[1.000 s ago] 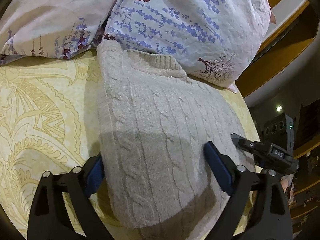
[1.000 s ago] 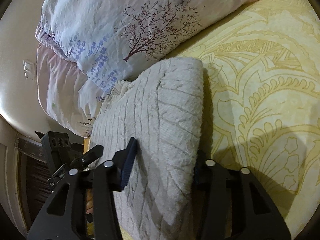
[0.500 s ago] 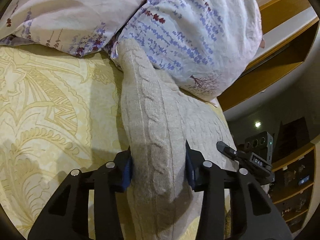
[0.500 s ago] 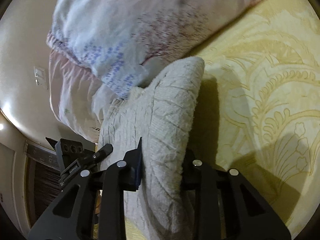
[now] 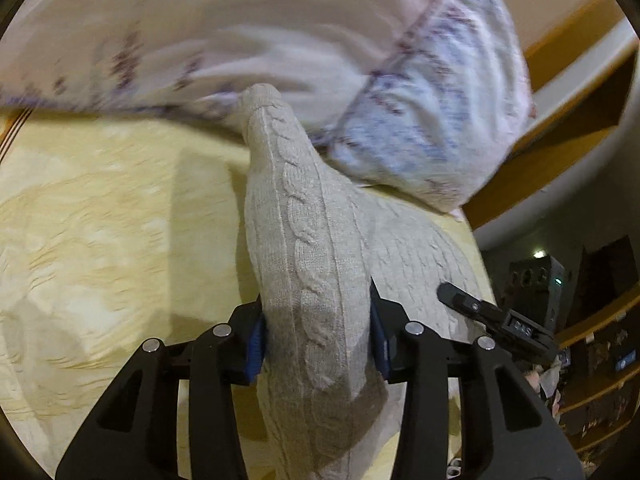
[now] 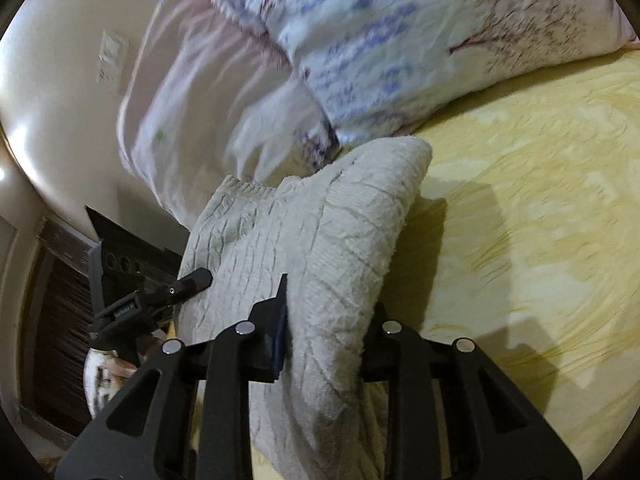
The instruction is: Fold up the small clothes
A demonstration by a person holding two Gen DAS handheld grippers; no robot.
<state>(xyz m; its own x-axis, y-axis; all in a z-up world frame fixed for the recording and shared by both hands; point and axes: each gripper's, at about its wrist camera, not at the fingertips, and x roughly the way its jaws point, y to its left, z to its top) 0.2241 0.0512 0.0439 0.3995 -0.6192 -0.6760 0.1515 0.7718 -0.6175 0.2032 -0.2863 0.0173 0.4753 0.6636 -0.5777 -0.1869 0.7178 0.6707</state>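
A beige cable-knit sweater (image 5: 304, 240) lies folded on the yellow patterned bedspread (image 5: 100, 220), its far end against the pillows. My left gripper (image 5: 316, 340) is shut on one side of the fold, blue pads pressing the knit from both sides. In the right wrist view the same sweater (image 6: 320, 240) shows its fuzzier side, and my right gripper (image 6: 324, 328) is shut on its other side. Each wrist view catches the other gripper's black tip at the edge of the sweater. The knit bunches up into a ridge between both pairs of fingers.
Two floral pillows (image 5: 432, 120) are stacked at the head of the bed, also visible in the right wrist view as pillows (image 6: 400, 40). A wooden headboard or shelf (image 5: 560, 80) runs behind them. The bedspread (image 6: 540, 220) extends to the right of the sweater.
Both grippers closed on the sweater, pinching it into a ridge, then carried it across the bed. The views shifted along the pillows and are now motion-blurred.
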